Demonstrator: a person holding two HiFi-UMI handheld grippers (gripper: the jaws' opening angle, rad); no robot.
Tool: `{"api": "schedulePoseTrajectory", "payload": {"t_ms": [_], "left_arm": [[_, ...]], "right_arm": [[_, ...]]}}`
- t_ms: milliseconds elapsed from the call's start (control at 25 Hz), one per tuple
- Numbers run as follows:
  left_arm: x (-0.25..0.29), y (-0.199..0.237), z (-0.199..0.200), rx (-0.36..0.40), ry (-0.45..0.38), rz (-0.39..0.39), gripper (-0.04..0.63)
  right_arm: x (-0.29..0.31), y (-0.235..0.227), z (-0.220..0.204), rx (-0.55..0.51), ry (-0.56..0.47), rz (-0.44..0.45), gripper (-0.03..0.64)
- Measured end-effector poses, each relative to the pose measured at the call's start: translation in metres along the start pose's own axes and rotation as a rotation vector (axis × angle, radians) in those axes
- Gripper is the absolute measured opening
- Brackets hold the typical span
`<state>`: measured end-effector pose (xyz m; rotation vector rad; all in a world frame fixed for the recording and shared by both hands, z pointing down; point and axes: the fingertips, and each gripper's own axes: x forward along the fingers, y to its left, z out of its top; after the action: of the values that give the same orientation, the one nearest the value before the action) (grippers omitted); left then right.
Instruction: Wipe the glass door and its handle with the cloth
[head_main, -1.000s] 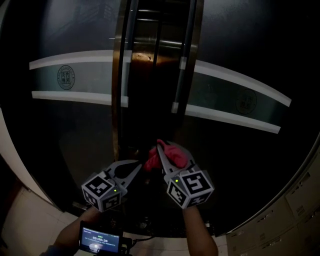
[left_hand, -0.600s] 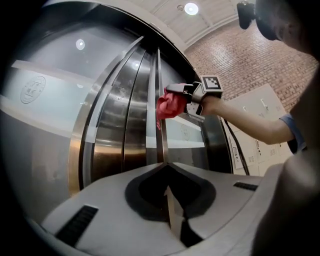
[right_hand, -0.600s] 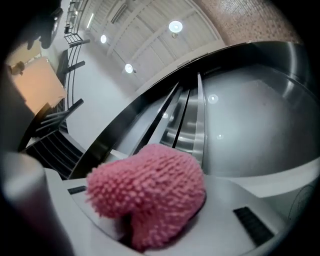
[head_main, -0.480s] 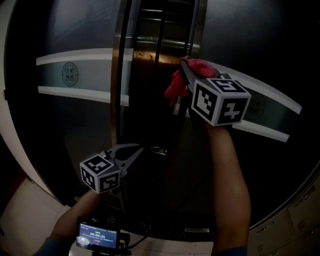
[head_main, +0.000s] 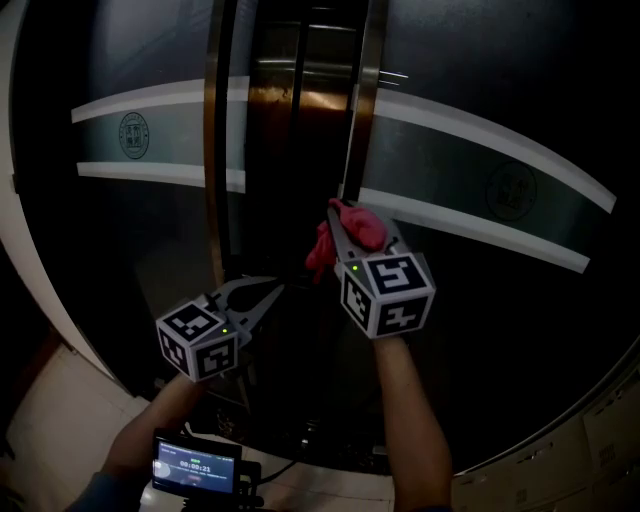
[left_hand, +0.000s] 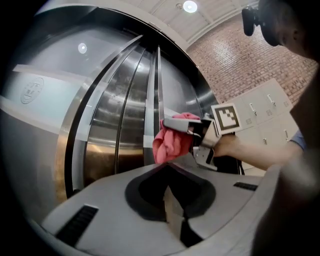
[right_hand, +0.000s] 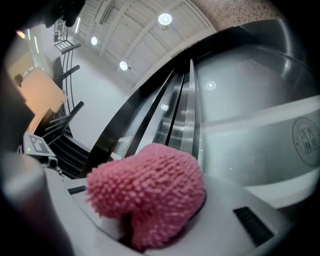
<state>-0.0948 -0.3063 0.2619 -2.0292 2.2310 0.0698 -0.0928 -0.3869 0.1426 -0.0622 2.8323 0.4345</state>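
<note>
Now, right gripper: clenched on cloth; press firmly, stroke along handle.
Left gripper: closed, empty, held aside.

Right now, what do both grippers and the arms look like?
Left gripper and right gripper: pale grey two-jaw pincers, each carrying a white cube with black square markers and a small green light. Forearms bare; blue sleeve edge on the right arm.
</note>
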Motion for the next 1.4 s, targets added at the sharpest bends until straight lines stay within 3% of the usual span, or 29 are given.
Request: {"api": "schedulePoseTrajectory", "payload": {"t_ms": [240,480,680,880,1120,1280,1400], "left_arm": [[-0.005,0.007,-0.02,-0.026,0.027,0.017,0.012],[-0.014,0.032,-0.027,-0.034,0.038,0.011,0.012],[-0.035,0.074,-0.016,-0.016,0.033,0.016,0.012],[-0.069,0.129,-0.003,0.0,0.019,0.043,0.012],[-0.101,0.179,0.0,-0.011,0.004,0.056,0.012],[-0.107,0.196,-0.001,-0.026,-0.001,0.033,0.012],[-0.106,0.199,-0.002,-0.036,-0.004,0.002,0.012]], "right_arm": [[-0.013,0.022,-0.095,0.098,0.115,0.013,0.06],[-0.007,0.027,-0.103,0.11,0.116,-0.032,0.06],[0.04,0.082,-0.05,0.122,0.01,0.064,0.06],[0.108,0.114,0.046,0.129,-0.139,0.125,0.06],[0.181,0.134,0.157,-0.004,-0.208,0.149,0.061],[0.207,0.131,0.189,-0.043,-0.203,0.101,0.061],[0.216,0.127,0.181,-0.041,-0.172,0.061,0.061]]}}
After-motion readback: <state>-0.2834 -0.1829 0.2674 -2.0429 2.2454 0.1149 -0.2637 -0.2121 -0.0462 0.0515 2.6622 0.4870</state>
